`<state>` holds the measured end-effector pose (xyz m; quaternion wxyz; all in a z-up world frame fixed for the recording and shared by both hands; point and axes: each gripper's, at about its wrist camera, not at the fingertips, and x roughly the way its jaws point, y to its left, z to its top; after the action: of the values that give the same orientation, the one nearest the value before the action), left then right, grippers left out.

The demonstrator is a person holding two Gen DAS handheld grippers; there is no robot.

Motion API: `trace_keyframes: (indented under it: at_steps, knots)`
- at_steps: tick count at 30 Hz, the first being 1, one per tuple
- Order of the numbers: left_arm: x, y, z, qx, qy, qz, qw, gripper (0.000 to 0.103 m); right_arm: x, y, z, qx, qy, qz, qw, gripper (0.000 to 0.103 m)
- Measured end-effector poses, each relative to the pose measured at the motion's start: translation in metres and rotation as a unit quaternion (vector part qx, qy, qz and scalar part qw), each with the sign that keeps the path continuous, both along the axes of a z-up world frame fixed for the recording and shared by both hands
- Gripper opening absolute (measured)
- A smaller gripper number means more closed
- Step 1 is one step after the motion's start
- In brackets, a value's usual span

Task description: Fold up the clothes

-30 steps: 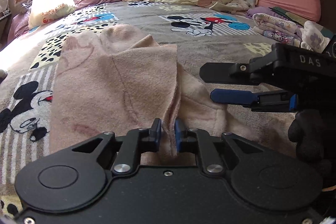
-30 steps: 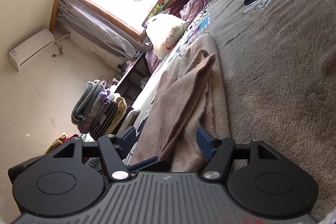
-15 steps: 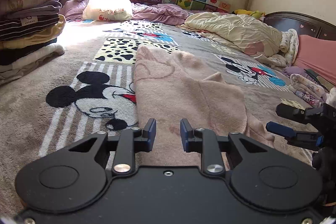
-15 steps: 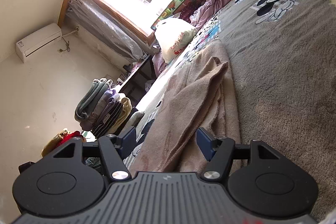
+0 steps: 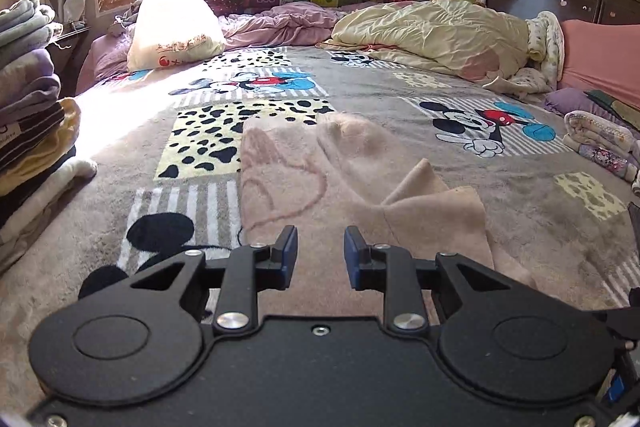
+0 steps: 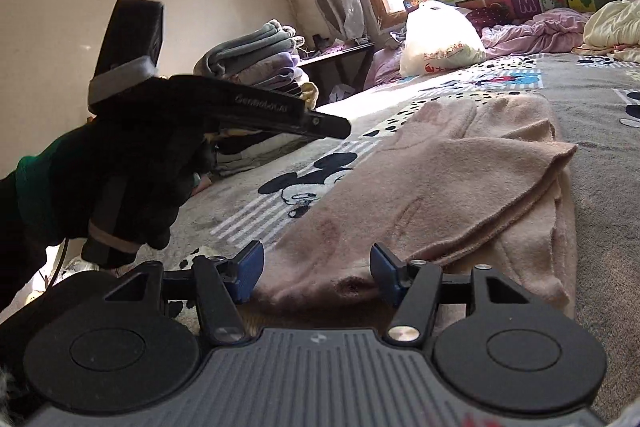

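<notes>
A pale pink fleece garment [image 5: 320,183] lies on the bed's grey cartoon blanket [image 5: 400,95], one side folded over the middle. My left gripper [image 5: 320,253] hovers open above the garment's near edge, nothing between its blue pads. In the right wrist view the same garment [image 6: 452,183] shows its folded layers. My right gripper [image 6: 316,273] is open at the garment's near hem, and cloth lies between its fingers without being pinched. A gloved hand [image 6: 120,179] holds the left gripper body at the left of that view.
A stack of folded blankets [image 5: 28,95] stands at the bed's left edge. A white plastic bag [image 5: 176,27], a lilac quilt [image 5: 280,23], a cream duvet [image 5: 436,31] and a pink pillow [image 5: 600,63] line the far side. Small folded clothes [image 5: 600,143] lie at the right.
My left gripper let go of the garment's fold, opened and pulled back toward the near edge. The right gripper swung round to the near hem, staying open.
</notes>
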<state>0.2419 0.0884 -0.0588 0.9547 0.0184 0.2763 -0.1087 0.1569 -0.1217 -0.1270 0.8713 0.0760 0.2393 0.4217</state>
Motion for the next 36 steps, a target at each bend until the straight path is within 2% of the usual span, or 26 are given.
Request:
trace_keyframes:
  at_steps: [2,5,6,7,9,10,12,13,15,18,19,22,25,29,31,33,36]
  knots:
    - [0.032,-0.005,0.000,-0.009,0.012,0.002,0.9999,0.027,0.000,0.003,-0.001,-0.011,0.007,0.004,1.000,0.060]
    - [0.066,-0.018,-0.004,-0.039,0.014,-0.024,0.9988,0.027,0.004,-0.002,0.000,0.007,0.020,0.012,1.000,0.060]
    - [0.073,-0.028,-0.010,-0.021,0.018,-0.032,0.9991,0.027,0.007,-0.004,-0.001,0.015,0.028,0.016,0.999,0.060]
    - [0.078,-0.036,-0.021,0.018,0.031,-0.035,0.9988,0.027,0.011,-0.004,-0.003,0.021,0.043,0.026,0.999,0.061]
    - [0.083,-0.044,-0.059,0.084,0.061,-0.031,0.9941,0.026,0.013,-0.001,-0.007,0.014,0.054,0.038,0.998,0.062]
    - [0.083,-0.044,-0.073,0.103,0.072,-0.028,0.9917,0.026,0.014,0.001,-0.009,0.010,0.059,0.044,0.997,0.062]
    - [0.078,-0.028,-0.064,0.052,0.076,-0.017,0.9956,0.027,0.014,-0.001,-0.008,0.016,0.066,0.049,0.997,0.062]
    - [0.073,-0.021,-0.055,0.026,0.071,-0.011,0.9971,0.027,0.014,-0.003,-0.007,0.023,0.071,0.048,0.996,0.062]
    - [0.055,-0.012,-0.040,-0.001,0.032,-0.001,0.9995,0.027,0.015,-0.010,-0.004,0.038,0.070,0.043,0.996,0.061]
    - [0.018,-0.001,-0.025,-0.024,0.019,-0.003,0.9995,0.028,0.015,-0.035,0.004,0.082,0.065,0.006,0.994,0.060]
    - [0.003,0.003,-0.021,-0.032,0.015,-0.009,0.9993,0.031,0.016,-0.046,0.005,0.101,0.069,-0.017,0.992,0.060]
    - [-0.046,0.006,-0.017,-0.041,-0.002,-0.053,0.9978,0.045,0.026,-0.072,0.002,0.127,0.092,-0.090,0.983,0.060]
    - [-0.091,-0.001,-0.022,-0.038,-0.019,-0.118,0.9922,0.050,0.039,-0.082,0.000,0.122,0.121,-0.158,0.972,0.060]
    - [-0.124,-0.014,-0.034,-0.010,-0.023,-0.194,0.9806,0.050,0.058,-0.075,0.006,0.110,0.138,-0.188,0.966,0.060]
    - [-0.131,-0.020,-0.043,0.011,-0.021,-0.211,0.9772,0.051,0.075,-0.070,0.005,0.106,0.153,-0.201,0.962,0.060]
    - [-0.139,-0.029,-0.053,0.063,-0.030,-0.223,0.9722,0.051,0.093,-0.067,0.005,0.095,0.164,-0.217,0.958,0.060]
    - [-0.144,-0.039,-0.064,0.142,-0.042,-0.237,0.9603,0.051,0.114,-0.066,0.006,0.088,0.181,-0.243,0.949,0.060]
